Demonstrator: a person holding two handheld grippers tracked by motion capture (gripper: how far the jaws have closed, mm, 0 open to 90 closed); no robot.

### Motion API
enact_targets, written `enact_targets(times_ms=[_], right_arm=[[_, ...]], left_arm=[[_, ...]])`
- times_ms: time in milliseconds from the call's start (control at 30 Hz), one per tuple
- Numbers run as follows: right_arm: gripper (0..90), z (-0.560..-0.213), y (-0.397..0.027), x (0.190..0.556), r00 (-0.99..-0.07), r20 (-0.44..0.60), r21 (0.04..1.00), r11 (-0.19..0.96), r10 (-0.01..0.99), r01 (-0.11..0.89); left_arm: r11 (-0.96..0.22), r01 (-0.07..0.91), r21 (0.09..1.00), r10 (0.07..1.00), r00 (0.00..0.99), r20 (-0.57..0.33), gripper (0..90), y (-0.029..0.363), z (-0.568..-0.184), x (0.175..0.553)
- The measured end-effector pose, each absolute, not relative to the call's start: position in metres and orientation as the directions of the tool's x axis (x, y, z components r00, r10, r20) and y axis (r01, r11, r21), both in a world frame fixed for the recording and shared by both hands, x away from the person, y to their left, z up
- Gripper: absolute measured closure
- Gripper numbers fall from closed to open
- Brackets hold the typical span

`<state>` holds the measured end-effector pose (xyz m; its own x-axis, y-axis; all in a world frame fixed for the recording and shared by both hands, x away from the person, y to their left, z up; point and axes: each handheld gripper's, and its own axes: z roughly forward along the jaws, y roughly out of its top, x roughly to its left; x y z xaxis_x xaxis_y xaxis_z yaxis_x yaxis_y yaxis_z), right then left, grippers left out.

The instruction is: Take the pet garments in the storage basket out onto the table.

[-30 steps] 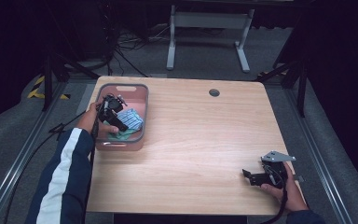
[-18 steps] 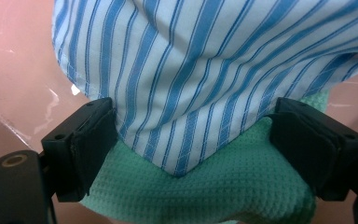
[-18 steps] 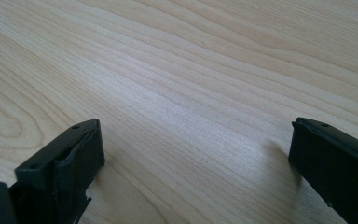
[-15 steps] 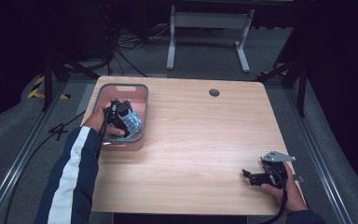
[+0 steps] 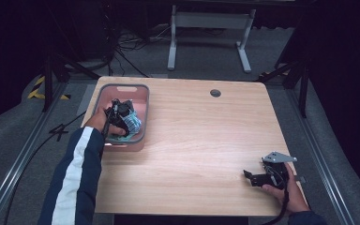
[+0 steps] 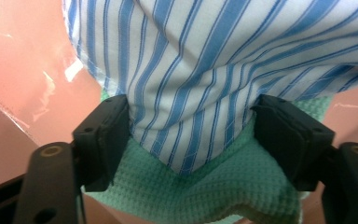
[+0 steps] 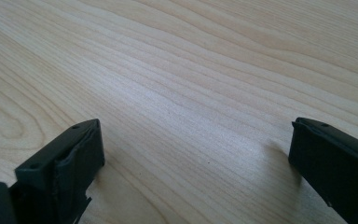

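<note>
Inside the pink bin, the left gripper has its jaws spread around a blue-striped cloth lying on a green waffle cloth. The right gripper rests on the wooden table near its right front corner — jaws wide apart, nothing between them.

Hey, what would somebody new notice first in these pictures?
Probably the pink bin at the table's far left, where the left gripper reaches in, its fingers straddling a blue-striped white cloth lying on a green knit cloth. The right gripper rests open at the table's near right.
</note>
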<state>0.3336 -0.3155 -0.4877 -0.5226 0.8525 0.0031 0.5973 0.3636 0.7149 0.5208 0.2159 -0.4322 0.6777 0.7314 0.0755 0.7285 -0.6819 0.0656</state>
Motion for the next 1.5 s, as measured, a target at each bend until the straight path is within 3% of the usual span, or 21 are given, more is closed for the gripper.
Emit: enact_targets(times_ms=[267,400,567,667,1033,1500], right_arm=[[4.0,-0.488,-0.314,0.333,-0.527,0.006,0.716,0.364,0.85,0.595],[4.3,-0.488,-0.314,0.333,-0.531,0.003,0.717,0.368,0.847,0.592],[4.6,-0.488,-0.314,0.333,-0.531,0.0,0.717,0.37,0.847,0.59],[6.7,-0.487,-0.314,0.332,-0.535,0.003,0.721,0.369,0.845,0.587],[7.1,-0.487,-0.315,0.331,-0.538,0.005,0.722,0.369,0.843,0.585],[7.1,-0.487,-0.315,0.331,-0.541,0.002,0.721,0.374,0.841,0.583]], left_arm=[[-0.712,0.701,0.032,0.698,0.703,0.133,54.7,0.205,-0.429,0.518],[-0.707,0.702,0.085,0.704,0.687,0.181,65.7,0.208,-0.429,0.511],[-0.688,0.714,0.132,0.726,0.669,0.161,71.5,0.214,-0.426,0.509],[-0.663,0.718,0.214,0.748,0.649,0.139,75.3,0.222,-0.415,0.505],[-0.631,0.71,0.311,0.769,0.624,0.136,75.9,0.239,-0.389,0.493],[-0.646,0.624,0.439,0.738,0.658,0.151,75.9,0.239,-0.349,0.471]])
